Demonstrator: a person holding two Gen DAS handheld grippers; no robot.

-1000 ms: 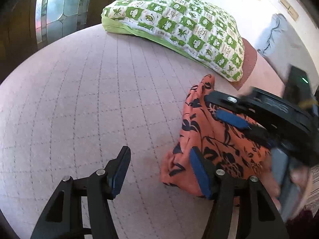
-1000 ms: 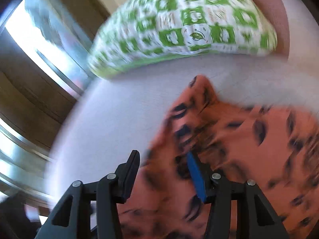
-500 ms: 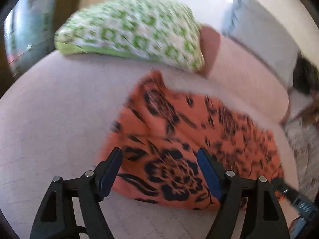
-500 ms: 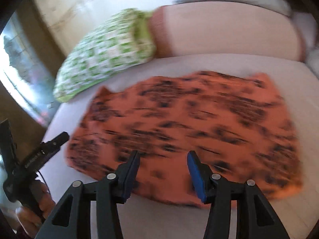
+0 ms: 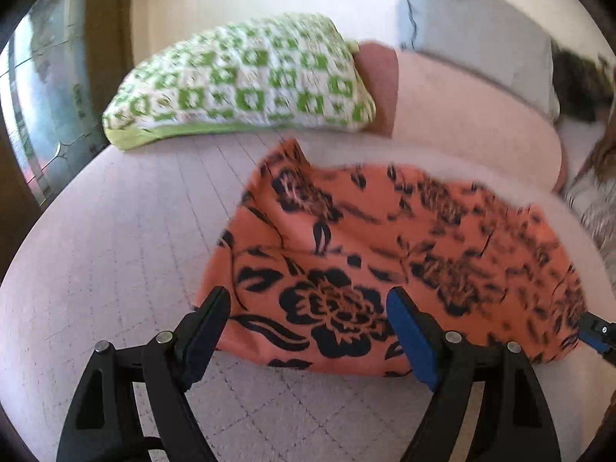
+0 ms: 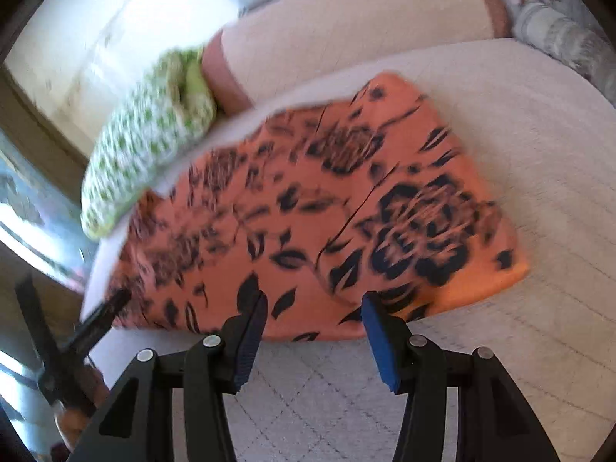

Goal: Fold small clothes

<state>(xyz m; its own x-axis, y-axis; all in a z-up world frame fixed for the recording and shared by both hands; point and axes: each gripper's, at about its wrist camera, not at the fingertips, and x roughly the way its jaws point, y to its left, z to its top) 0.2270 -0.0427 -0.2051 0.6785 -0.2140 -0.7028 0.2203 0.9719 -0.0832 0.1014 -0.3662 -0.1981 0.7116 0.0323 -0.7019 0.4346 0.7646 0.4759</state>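
Note:
An orange garment with a black flower print (image 5: 385, 254) lies spread flat on the pale quilted bed cover (image 5: 115, 250). My left gripper (image 5: 308, 319) hovers over its near left corner. The jaws are opening, and the cloth lies below them without being pinched. In the right wrist view the same garment (image 6: 327, 211) stretches away from my right gripper (image 6: 313, 319), which stands open above the near hem with nothing gripped. The left gripper (image 6: 96, 319) shows at the garment's left end there. The right gripper's tip (image 5: 596, 335) peeks in at the garment's right end.
A green-and-white checked pillow (image 5: 246, 88) lies behind the garment. Beside it are a pale pink bolster (image 5: 469, 123) and a grey-blue pillow (image 5: 473, 30). Patterned fabric (image 5: 593, 200) sits at the far right. A glass pane (image 5: 38, 96) borders the bed on the left.
The garment went from a bunched heap to lying spread wide and flat. The right gripper swept away to its right end. The left jaws widened and drew back to the near hem.

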